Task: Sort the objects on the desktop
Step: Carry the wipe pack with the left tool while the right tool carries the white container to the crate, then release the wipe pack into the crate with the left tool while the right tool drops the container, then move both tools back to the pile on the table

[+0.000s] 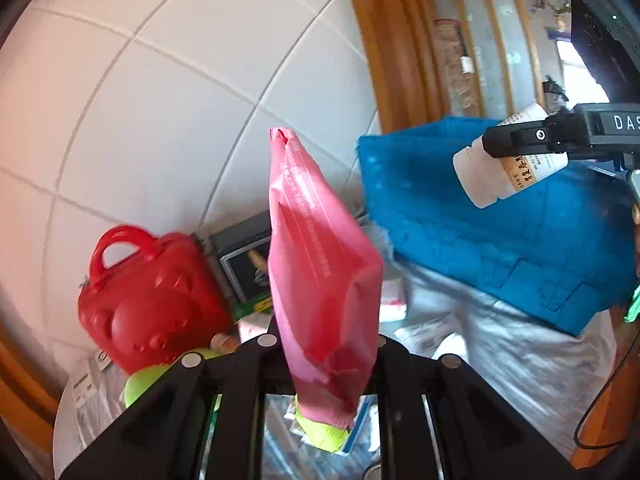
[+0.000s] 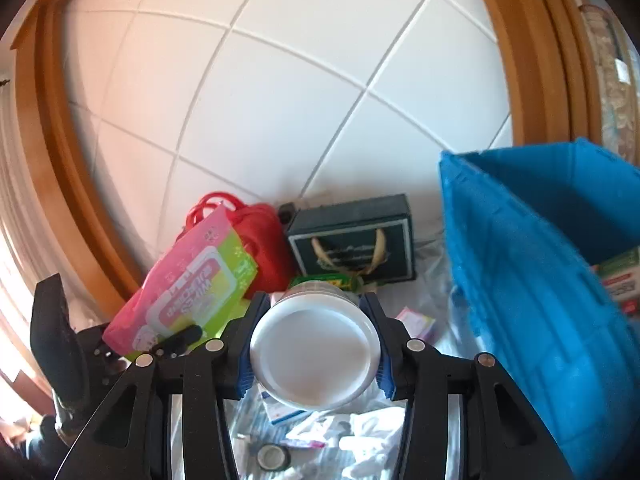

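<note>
My left gripper (image 1: 326, 344) is shut on a pink and green pack of wet wipes (image 1: 320, 264) and holds it upright in the air. The pack also shows in the right wrist view (image 2: 188, 292), held by the left gripper (image 2: 176, 340). My right gripper (image 2: 314, 340) is shut on a white pill bottle (image 2: 314, 356), its base facing the camera. In the left wrist view the bottle (image 1: 496, 168) hangs in the right gripper (image 1: 520, 140) in front of a blue storage bin (image 1: 500, 232). The bin (image 2: 532, 272) is open-topped and stands at the right.
A red bear-shaped case (image 1: 148, 300) and a dark green gift box (image 2: 356, 236) stand against the white tiled wall. Small packets, a tape roll (image 2: 274, 458) and boxes lie on the plastic-covered tabletop below. A box (image 2: 620, 280) sits inside the bin. A wooden frame (image 1: 392, 40) borders the wall.
</note>
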Demonstrator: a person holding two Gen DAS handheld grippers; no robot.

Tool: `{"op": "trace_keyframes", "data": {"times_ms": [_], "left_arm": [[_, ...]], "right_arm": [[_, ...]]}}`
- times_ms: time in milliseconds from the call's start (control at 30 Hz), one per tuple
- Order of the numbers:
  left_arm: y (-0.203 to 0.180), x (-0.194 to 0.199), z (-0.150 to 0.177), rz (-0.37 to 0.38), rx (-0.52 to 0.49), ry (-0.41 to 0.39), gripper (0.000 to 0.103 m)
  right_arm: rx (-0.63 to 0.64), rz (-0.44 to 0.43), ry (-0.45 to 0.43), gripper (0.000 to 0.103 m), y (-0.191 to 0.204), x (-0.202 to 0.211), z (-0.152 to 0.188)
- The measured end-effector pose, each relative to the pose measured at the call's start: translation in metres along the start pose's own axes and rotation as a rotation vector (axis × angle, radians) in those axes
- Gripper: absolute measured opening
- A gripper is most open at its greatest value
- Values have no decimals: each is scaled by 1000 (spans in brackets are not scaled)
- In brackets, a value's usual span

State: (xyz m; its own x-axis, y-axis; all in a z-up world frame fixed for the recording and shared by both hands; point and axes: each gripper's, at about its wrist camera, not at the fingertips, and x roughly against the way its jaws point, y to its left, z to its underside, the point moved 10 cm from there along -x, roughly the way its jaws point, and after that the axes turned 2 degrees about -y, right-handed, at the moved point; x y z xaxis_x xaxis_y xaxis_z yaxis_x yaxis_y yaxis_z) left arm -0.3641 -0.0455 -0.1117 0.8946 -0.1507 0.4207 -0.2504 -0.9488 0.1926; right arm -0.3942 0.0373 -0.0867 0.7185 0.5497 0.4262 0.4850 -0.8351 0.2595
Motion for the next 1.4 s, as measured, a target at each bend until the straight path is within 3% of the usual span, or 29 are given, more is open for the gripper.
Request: {"op": "trace_keyframes", "data": {"times_ms": [133, 267, 500, 533, 600, 667, 733, 800, 867, 1233, 1400], "left_arm": [[-65, -2, -58, 132, -59, -78, 12], [-129, -9, -113, 265, -52, -127, 12], [-236, -45, -191, 433, -4, -152, 13], [-246, -50, -202, 430, -7, -160, 15], [-257, -62, -223, 365, -21, -177, 32], [-263, -71, -238, 320, -23, -182, 72], [-265, -67, -249, 321, 7, -210, 79], [-265, -65, -254, 288, 10, -226, 79], [-262, -68, -253, 235, 7, -222, 79], [-240, -64, -191, 68, 60, -139, 79], [-221, -58, -164, -25, 85, -110, 79]], "right_arm": [[0, 114, -115, 46, -28, 72, -28], [-22, 230, -203, 46, -82, 135, -52], [-97, 338, -212, 46, -191, 187, -70], [-105, 344, -208, 46, -203, 190, -73], [-137, 345, -196, 49, -228, 194, -75], [-164, 344, -202, 58, -246, 202, -74], [-167, 351, -235, 71, -257, 217, -80], [-163, 342, -269, 87, -261, 231, -81], [-165, 345, -284, 94, -266, 237, -81], [-60, 374, -246, 102, -263, 222, -62], [-40, 332, -209, 102, -259, 207, -53]]}}
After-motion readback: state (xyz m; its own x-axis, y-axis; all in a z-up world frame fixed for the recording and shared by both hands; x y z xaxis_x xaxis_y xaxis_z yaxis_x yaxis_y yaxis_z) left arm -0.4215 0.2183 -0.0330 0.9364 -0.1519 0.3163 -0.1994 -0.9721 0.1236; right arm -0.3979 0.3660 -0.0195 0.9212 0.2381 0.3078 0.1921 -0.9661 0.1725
